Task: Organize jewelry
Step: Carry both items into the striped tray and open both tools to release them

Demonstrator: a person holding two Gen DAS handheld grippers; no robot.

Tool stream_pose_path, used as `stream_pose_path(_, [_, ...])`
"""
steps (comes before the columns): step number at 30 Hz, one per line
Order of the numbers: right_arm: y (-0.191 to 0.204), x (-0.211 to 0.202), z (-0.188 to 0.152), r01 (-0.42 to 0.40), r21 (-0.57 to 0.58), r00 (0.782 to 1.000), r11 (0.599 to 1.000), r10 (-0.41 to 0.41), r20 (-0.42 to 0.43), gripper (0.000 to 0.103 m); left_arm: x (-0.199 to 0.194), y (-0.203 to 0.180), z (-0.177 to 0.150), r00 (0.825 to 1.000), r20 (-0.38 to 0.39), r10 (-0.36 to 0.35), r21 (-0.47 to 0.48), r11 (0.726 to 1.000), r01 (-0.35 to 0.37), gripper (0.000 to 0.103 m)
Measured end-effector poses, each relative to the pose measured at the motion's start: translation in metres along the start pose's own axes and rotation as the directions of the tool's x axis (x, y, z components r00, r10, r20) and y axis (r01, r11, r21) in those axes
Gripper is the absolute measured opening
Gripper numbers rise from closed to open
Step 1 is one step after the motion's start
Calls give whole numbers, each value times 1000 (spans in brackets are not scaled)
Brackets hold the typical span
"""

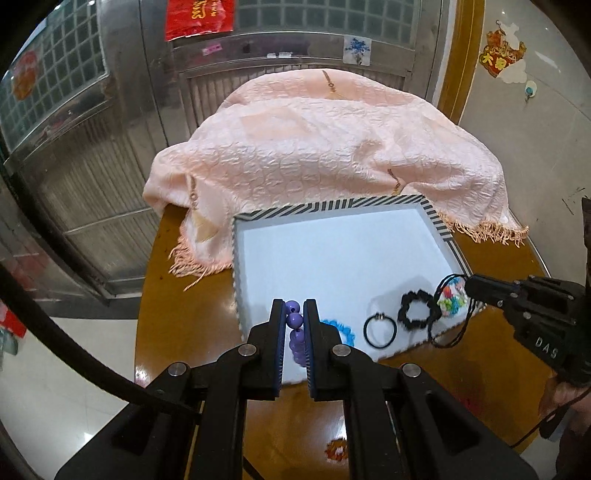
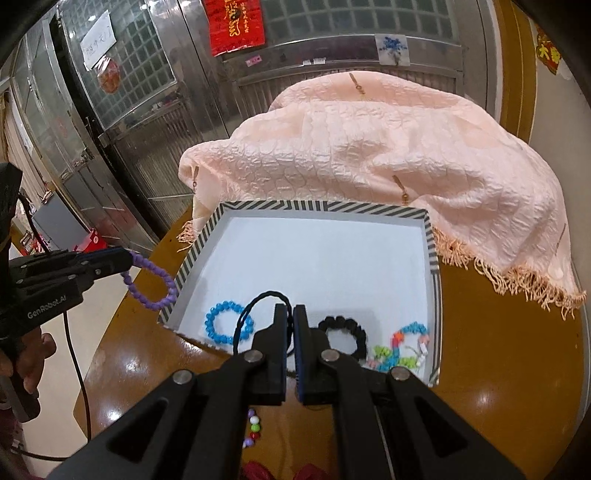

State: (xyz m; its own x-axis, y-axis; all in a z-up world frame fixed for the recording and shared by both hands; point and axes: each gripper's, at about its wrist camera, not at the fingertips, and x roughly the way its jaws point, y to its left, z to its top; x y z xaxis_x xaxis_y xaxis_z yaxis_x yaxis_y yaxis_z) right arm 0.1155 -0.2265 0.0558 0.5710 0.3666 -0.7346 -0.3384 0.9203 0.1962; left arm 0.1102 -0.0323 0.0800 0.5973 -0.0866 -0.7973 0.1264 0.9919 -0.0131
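Your left tongs [image 2: 127,260] are clamped on the purple beaded bracelet [image 2: 153,282], dangling outside the striped-rim white tray [image 2: 434,258]; release early and it lands on the brown surface [image 2: 498,332]. Your right tongs [image 2: 290,314] pinch the thin black cord loop [image 2: 251,306], which may snag the blue beaded bracelet [image 2: 221,325].

Ahead of me, a glossy brown wooden table [image 1: 192,295] carries a heaped pink fringed cloth [image 1: 314,147]. Behind it stand metal doors with gridded glass panes [image 1: 110,122] and a red paper banner [image 1: 199,16]. The floor [image 1: 74,369] is pale and tiled.
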Motion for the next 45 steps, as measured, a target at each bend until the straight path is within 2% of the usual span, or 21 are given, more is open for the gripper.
stream_pose_path(5, [-7, 21, 13, -24, 27, 1000, 999, 25, -17, 3, 25, 0, 17, 1000, -17, -11, -22, 1000, 11, 5])
stream_pose_path(10, [-13, 58, 27, -43, 50, 997, 998, 46, -62, 3, 67, 17, 27, 997, -70, -24, -110, 994, 16, 5])
stream_pose_path(14, [-15, 96, 32, -49, 65, 992, 997, 57, -115, 3, 96, 38, 17, 990, -139, -28, -195, 981, 0, 5])
stream_pose_path(17, [-15, 122, 31, -46, 66, 985, 997, 56, -163, 3, 108, 51, 1, 983, -183, -18, -226, 974, -25, 5])
stream_pose_path(22, [-10, 148, 29, -45, 48, 976, 998, 55, -211, 3, 113, 66, -19, 978, -207, -39, -279, 960, -21, 5])
stream_pose_path(24, [-6, 154, 28, -47, 36, 973, 998, 54, -222, 3, 112, 65, -24, 977, -211, -31, -269, 963, -27, 5])
stream_pose_path(30, [-1, 159, 23, -3, -21, 969, 1000, -2, -246, 4, 103, 55, -34, 974, -221, -37, -250, 968, -20, 5])
stream_pose_path(34, [-5, 159, 18, 7, 9, 965, 1000, -4, -263, 14, 101, 51, -34, 974, -226, 2, -229, 972, -55, 5])
stream_pose_path(36, [-9, 153, 16, 14, 22, 966, 1000, -8, -258, 21, 100, 52, -34, 972, -236, 5, -233, 971, -62, 12])
stream_pose_path(40, [-11, 132, 13, 25, 31, 973, 999, -17, -231, 22, 92, 52, -35, 976, -216, 5, -242, 969, -58, 20])
stream_pose_path(43, [-8, 114, 11, 14, 35, 978, 999, -6, -208, 26, 81, 46, -36, 980, -192, 48, -218, 972, -90, 25])
stream_pose_path(45, [-4, 101, 11, 12, 27, 982, 1000, -7, -188, 30, 74, 43, -37, 982, -175, 63, -216, 971, -101, 26])
